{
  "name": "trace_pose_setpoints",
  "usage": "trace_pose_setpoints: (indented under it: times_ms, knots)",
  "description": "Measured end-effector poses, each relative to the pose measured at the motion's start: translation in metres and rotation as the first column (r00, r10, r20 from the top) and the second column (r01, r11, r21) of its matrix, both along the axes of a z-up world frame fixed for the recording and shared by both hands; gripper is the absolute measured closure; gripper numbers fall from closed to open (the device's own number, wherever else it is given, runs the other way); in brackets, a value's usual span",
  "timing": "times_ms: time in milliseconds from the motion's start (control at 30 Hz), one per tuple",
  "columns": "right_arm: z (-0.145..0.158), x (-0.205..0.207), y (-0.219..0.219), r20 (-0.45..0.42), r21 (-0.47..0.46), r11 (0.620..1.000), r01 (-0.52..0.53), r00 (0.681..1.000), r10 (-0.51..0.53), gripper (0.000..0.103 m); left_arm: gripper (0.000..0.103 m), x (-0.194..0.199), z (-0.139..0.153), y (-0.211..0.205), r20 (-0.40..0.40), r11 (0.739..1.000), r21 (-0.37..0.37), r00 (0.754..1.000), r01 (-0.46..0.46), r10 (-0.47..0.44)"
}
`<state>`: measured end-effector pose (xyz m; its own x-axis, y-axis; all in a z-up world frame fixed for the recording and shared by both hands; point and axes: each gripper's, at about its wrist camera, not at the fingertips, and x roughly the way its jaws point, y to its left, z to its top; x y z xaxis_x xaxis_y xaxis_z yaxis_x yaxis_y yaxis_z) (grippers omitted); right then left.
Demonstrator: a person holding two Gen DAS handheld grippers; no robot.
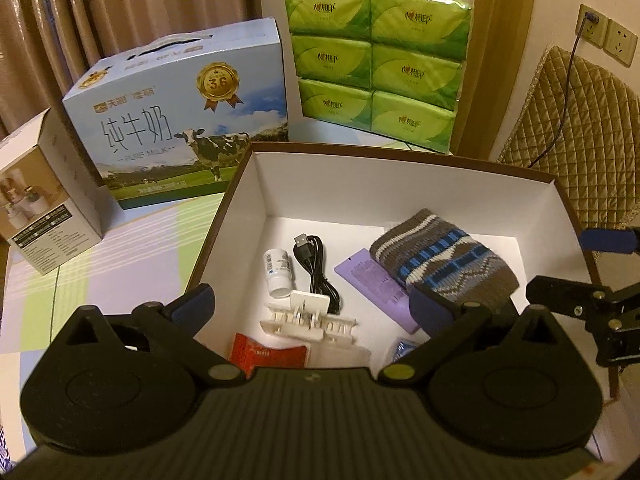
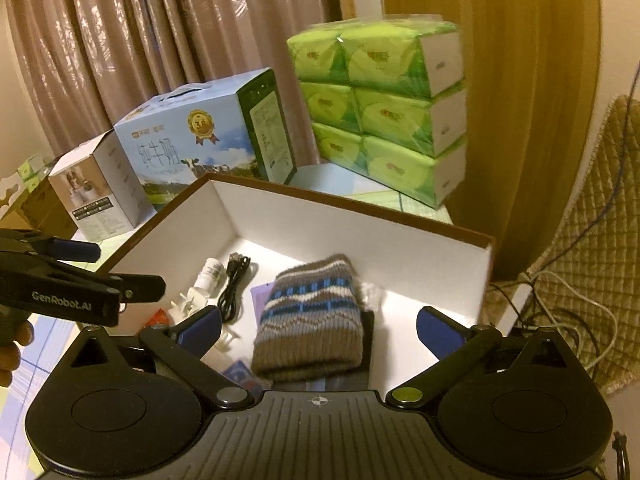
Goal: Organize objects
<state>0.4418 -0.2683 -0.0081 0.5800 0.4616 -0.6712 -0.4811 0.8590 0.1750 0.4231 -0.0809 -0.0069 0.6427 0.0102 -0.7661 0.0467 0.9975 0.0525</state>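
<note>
Grippers, left gripper [image 1: 312,300] and right gripper [image 2: 318,324], hover wide apart and empty-handed above the box [image 1: 400,184].

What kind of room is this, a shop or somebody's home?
Most likely a home, perhaps a living room. Long curtains hang behind, a quilted chair cover sits by wall sockets, and household buys like a milk carton and tissue packs stand on the table.

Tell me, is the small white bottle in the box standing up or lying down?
Lying down: the white bottle rests on its side on the box floor, beside the black cable.
</note>
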Motion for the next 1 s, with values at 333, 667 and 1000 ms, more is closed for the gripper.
trace_pose_setpoints:
  times_ms: [333,667,1000]
  knots:
    - [0.006,-0.034,-0.019,-0.036,0.022,1.0,0.01,0.999,-0.009,0.002,0.001,-0.038,0.017,-0.013,0.008,0.999,0.001,0.999,-0.036,0.036]
    - [0.016,-0.066,-0.034,-0.046,0.061,0.998,-0.018,0.999,0.021,0.002,0.001,-0.09,0.032,-0.018,0.015,0.993,-0.017,0.993,-0.12,0.121]
    - [0.026,-0.106,-0.047,-0.066,0.085,0.996,0.01,0.998,-0.004,0.002,0.001,-0.146,0.035,-0.017,0.002,0.992,-0.043,0.993,-0.116,0.116]
